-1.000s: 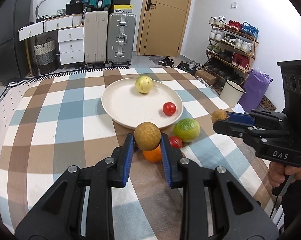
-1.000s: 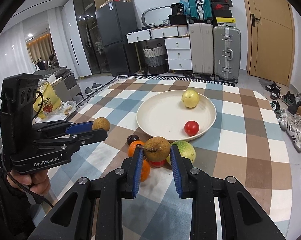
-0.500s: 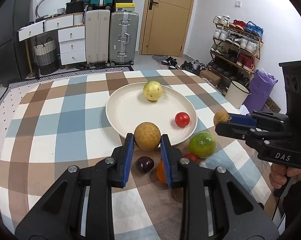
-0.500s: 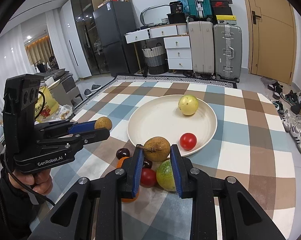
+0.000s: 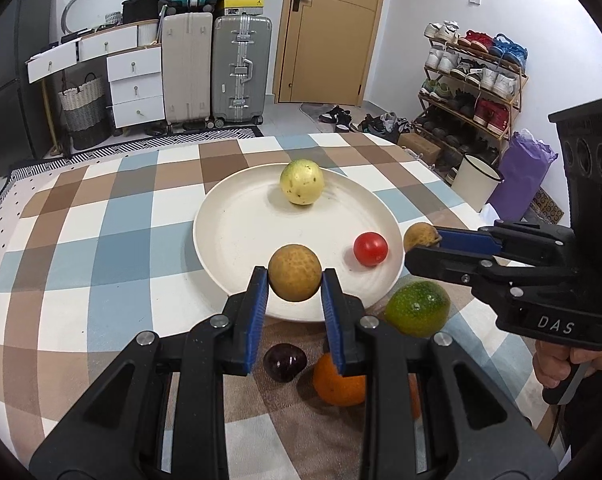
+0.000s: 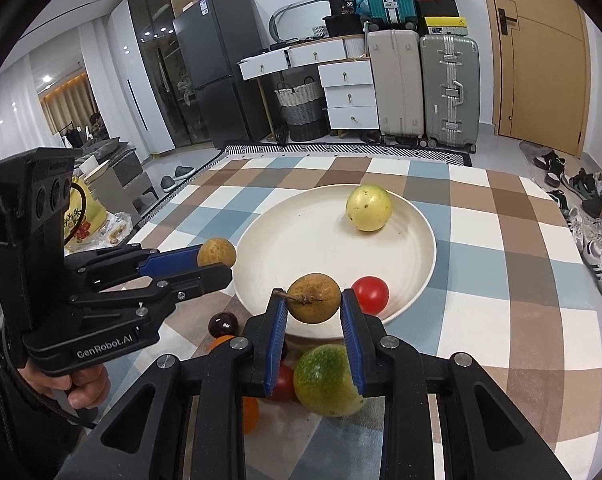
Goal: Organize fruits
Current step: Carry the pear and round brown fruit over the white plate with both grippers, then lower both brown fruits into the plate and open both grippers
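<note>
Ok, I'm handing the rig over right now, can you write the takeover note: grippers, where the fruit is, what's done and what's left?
Left gripper: shut on a brown round fruit, above the near rim of the plate.
Right gripper: shut on a brown stemmed fruit, also at the near rim.
Done: yellow-green fruit and red tomato lie in the plate.
Left: release both held fruits. Still on the cloth: green citrus, orange, dark plum and another red fruit.

Bright, even indoor light fills both fisheye views; soft shadows pool under fruit on the round cream plate (image 5: 229,216). Ceiling spotlights glow far left; edges bend, corners vignette black.
</note>
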A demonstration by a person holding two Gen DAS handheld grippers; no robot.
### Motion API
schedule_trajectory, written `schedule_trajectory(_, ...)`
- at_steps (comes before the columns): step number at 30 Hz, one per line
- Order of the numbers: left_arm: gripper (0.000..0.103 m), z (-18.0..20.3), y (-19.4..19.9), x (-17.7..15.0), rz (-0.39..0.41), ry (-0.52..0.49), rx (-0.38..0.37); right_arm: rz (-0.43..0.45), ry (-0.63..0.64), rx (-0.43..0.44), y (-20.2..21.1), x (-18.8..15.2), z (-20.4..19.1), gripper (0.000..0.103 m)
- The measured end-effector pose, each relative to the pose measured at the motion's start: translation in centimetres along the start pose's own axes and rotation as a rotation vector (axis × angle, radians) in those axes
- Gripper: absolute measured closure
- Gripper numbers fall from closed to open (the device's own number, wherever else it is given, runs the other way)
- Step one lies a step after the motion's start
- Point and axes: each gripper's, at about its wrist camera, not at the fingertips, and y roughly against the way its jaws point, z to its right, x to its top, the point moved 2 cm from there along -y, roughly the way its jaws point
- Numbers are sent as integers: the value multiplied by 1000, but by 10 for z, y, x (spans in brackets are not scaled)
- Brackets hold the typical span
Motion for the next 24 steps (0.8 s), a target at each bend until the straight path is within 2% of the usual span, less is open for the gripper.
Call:
schedule_trajectory(5,79,-3,-13,3,-6,0,14,-11,-15,-26,-14,4,2,76)
schedule_trajectory(24,79,-13,-37,-3,-31,32,19,-69,5,-19,-40,6,1,76)
